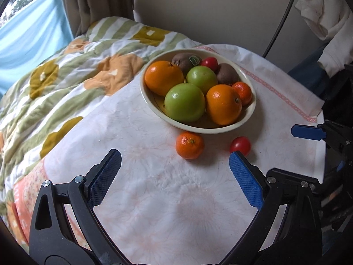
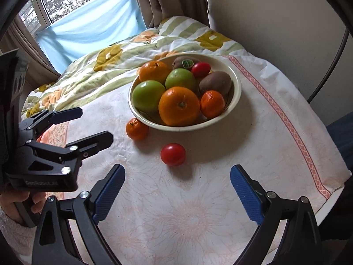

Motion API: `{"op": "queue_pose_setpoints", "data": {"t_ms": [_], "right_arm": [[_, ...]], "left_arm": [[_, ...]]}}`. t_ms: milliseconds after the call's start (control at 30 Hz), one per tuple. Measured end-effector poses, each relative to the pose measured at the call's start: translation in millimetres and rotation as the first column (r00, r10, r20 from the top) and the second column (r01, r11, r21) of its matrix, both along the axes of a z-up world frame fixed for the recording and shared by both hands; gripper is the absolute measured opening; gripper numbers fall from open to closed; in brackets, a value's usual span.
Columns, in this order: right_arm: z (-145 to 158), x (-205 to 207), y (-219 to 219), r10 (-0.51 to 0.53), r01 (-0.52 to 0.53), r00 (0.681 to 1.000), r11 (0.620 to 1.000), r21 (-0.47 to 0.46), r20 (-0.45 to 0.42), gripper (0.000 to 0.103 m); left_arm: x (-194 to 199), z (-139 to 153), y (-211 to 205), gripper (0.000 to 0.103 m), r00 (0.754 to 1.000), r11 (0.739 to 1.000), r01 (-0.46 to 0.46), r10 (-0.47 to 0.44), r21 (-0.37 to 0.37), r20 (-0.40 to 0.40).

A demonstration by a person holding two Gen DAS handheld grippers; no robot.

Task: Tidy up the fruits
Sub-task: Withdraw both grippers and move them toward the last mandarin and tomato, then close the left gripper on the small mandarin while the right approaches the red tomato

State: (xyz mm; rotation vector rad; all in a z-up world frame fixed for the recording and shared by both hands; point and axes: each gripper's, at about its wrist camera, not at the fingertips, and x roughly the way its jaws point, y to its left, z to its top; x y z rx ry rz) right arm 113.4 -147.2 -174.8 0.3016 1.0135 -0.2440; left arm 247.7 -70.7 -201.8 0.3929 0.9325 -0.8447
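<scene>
A cream bowl (image 1: 250, 118) (image 2: 235, 105) stands on the white floral cloth, filled with two oranges, two green apples, two kiwis, a mandarin and a tomato. In front of it lie a loose mandarin (image 1: 189, 145) (image 2: 137, 129) and a loose red tomato (image 1: 240, 145) (image 2: 173, 154). My left gripper (image 1: 175, 159) is open and empty, short of both loose fruits, its right fingertip close to the tomato. My right gripper (image 2: 177, 173) is open and empty, just short of the tomato. The left gripper (image 2: 94, 125) also shows at the left of the right wrist view.
A flowered quilt (image 1: 55, 84) lies left of and behind the cloth. The table's edge (image 2: 331, 198) runs along the right. A curtain and window stand at the back left, with a wall behind the bowl. White clothing (image 1: 324, 15) hangs at the upper right. A hand (image 2: 22, 203) holds the left gripper.
</scene>
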Motion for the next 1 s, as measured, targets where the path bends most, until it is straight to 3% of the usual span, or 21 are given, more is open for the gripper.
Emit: {"op": "queue_pose_setpoints", "data": {"t_ms": [233,333,533,600,667,733,1000], "right_arm": [[-23.4,7.6,-2.6,0.018,-0.017,0.999,1.000,0.002,-0.044,0.095],[-27.3,12.0,-3.6,0.027,-0.028,0.999,1.000,-0.001,-0.047,0.095],[-35.5,19.3,-8.3,0.048,-0.047,0.997,0.999,0.019,-0.062,0.081],[-36.7,19.9,-8.0,0.053,-0.053,0.997,0.999,0.013,-0.063,0.080],[-37.7,18.9,-5.6,0.062,-0.062,0.996,0.998,0.000,-0.065,0.079],[-38.5,17.8,-4.8,0.069,-0.069,0.995,0.998,-0.005,-0.067,0.077],[-42.0,17.1,-10.4,0.084,-0.084,0.994,0.996,-0.001,-0.064,0.075]], "left_arm": [[5.8,-22.5,-16.4,0.095,1.000,1.000,0.004,-0.003,0.031,-0.021],[4.9,-30.4,-23.4,0.084,1.000,0.998,0.022,-0.021,0.050,-0.020],[3.7,-38.7,-33.2,0.076,0.999,0.996,0.047,-0.047,0.072,-0.015],[3.1,-41.5,-36.5,0.066,0.998,0.995,0.060,-0.059,0.077,-0.015],[2.5,-45.2,-38.6,0.046,0.997,0.994,0.073,-0.072,0.086,-0.022],[-0.5,-45.3,-39.1,0.041,0.997,0.993,0.078,-0.077,0.084,-0.013],[-4.8,-44.0,-34.0,0.041,0.998,0.995,0.057,-0.055,0.084,-0.015]]}}
